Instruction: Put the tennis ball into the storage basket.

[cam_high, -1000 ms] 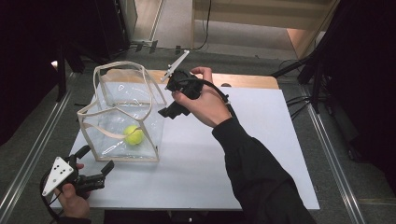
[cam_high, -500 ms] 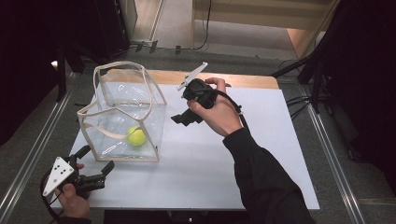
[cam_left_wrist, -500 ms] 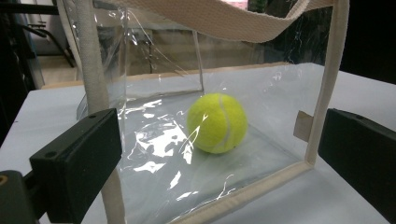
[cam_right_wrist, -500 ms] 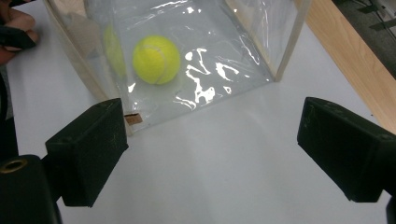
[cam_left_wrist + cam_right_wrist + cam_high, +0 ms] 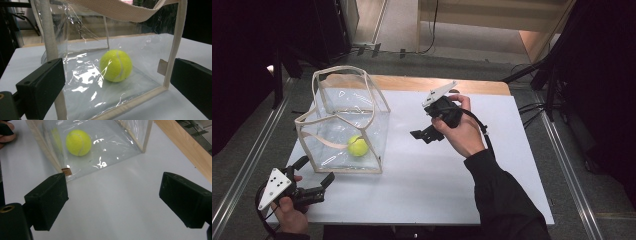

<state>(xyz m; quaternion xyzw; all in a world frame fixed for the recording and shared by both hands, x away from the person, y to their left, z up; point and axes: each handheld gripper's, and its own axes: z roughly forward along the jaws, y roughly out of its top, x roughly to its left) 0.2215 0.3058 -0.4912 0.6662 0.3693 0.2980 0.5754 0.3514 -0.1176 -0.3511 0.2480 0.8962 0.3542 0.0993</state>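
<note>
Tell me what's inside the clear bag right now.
One yellow tennis ball rests on the floor of the clear bag, near its front right corner in the high view. Nothing else shows through the walls, though glare and creases blur parts of the plastic.
</note>
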